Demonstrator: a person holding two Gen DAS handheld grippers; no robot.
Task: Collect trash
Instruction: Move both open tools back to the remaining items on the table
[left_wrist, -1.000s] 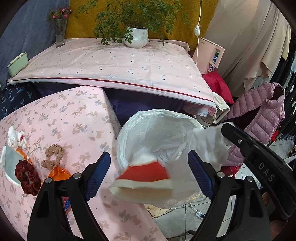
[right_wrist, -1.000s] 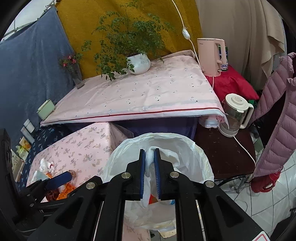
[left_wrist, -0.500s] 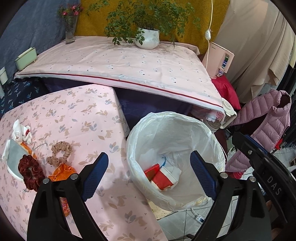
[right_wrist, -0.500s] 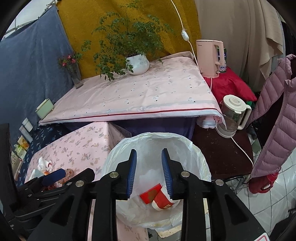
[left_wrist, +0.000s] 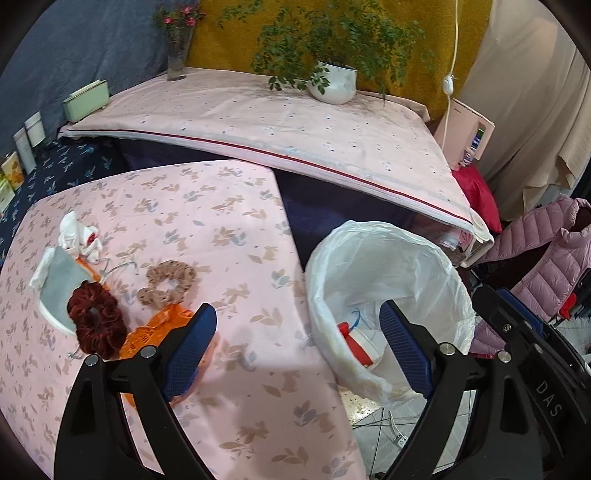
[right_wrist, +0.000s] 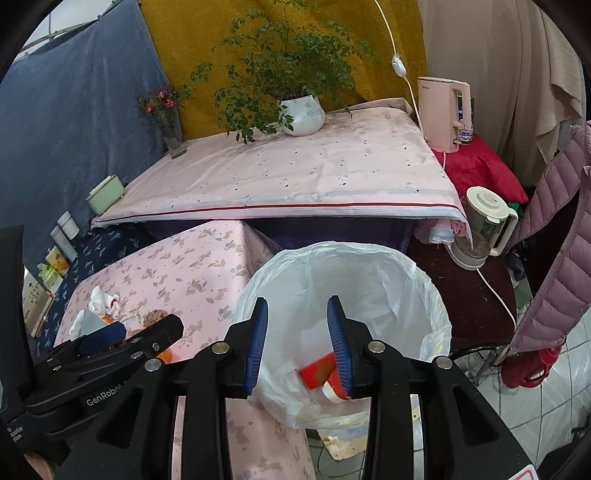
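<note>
Left tongs (left_wrist: 297, 345): yours gape wide with nothing between the pads, over the worktop edge beside the bin.
Right tongs (right_wrist: 297, 341): jaws are opening, nothing between them, hanging over the bin mouth.
Bin (right_wrist: 413, 280): one, white liner, standing at the worktop's corner.
Trash in bin: red-and-white cup (right_wrist: 334, 391) plus a red carton (right_wrist: 317, 371) at the bottom; you see both clearly only in the right wrist view, the left shows just a red-white sliver (left_wrist: 356, 341).
Trash on worktop (left_wrist: 229, 206): crumpled white tissue (left_wrist: 75, 236), orange wrapper (left_wrist: 147, 334) partly under your left tongs, grey-white mask (left_wrist: 55, 284).
Left view only: two scrunchies, one dark red (left_wrist: 94, 319), one tan (left_wrist: 168, 282), side by side near the wrapper; the right view shows that cluster small and mostly hidden.
Right view only: one clear kettle (right_wrist: 480, 229) on the dark side table.
Both views: one potted plant (left_wrist: 332, 86), one flower vase (left_wrist: 177, 55).
</note>
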